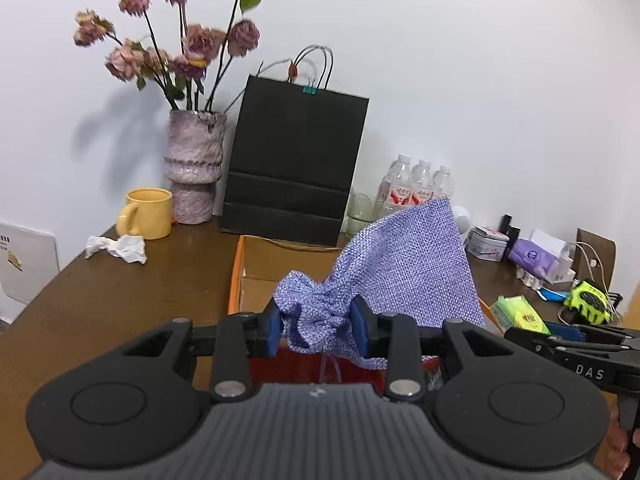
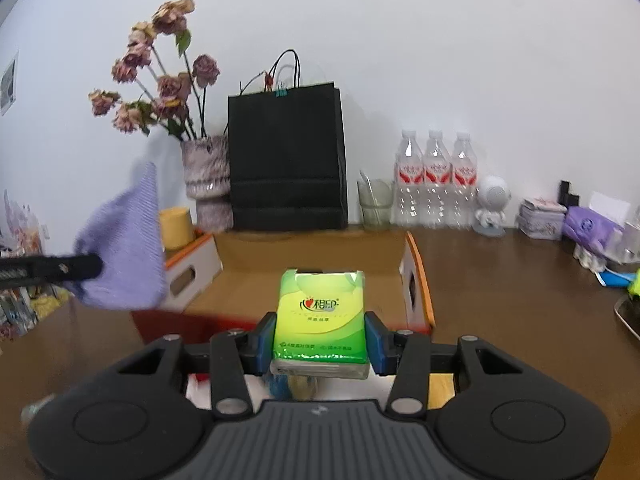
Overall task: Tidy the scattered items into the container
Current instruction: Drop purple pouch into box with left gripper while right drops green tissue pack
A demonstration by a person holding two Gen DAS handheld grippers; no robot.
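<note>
My left gripper (image 1: 318, 330) is shut on the gathered neck of a blue woven drawstring pouch (image 1: 404, 268), which stands up above the open cardboard box (image 1: 256, 264). The right wrist view shows that pouch (image 2: 124, 248) at the left, hanging off the left gripper's dark fingers (image 2: 76, 267). My right gripper (image 2: 320, 342) is shut on a green tissue pack (image 2: 320, 316), held over the box with orange-edged flaps (image 2: 416, 280). In the left wrist view the same tissue pack (image 1: 518, 314) shows at the right, above the right gripper's frame. Red and other items lie below both grippers, mostly hidden.
On the brown table stand a black paper bag (image 1: 296, 168), a vase of dried roses (image 1: 196, 168), a yellow mug (image 1: 146, 213), crumpled tissue (image 1: 118, 248), three water bottles (image 2: 436, 178), a glass (image 2: 374, 204), a small white figure (image 2: 492, 206), tins and a purple pack (image 2: 588, 226).
</note>
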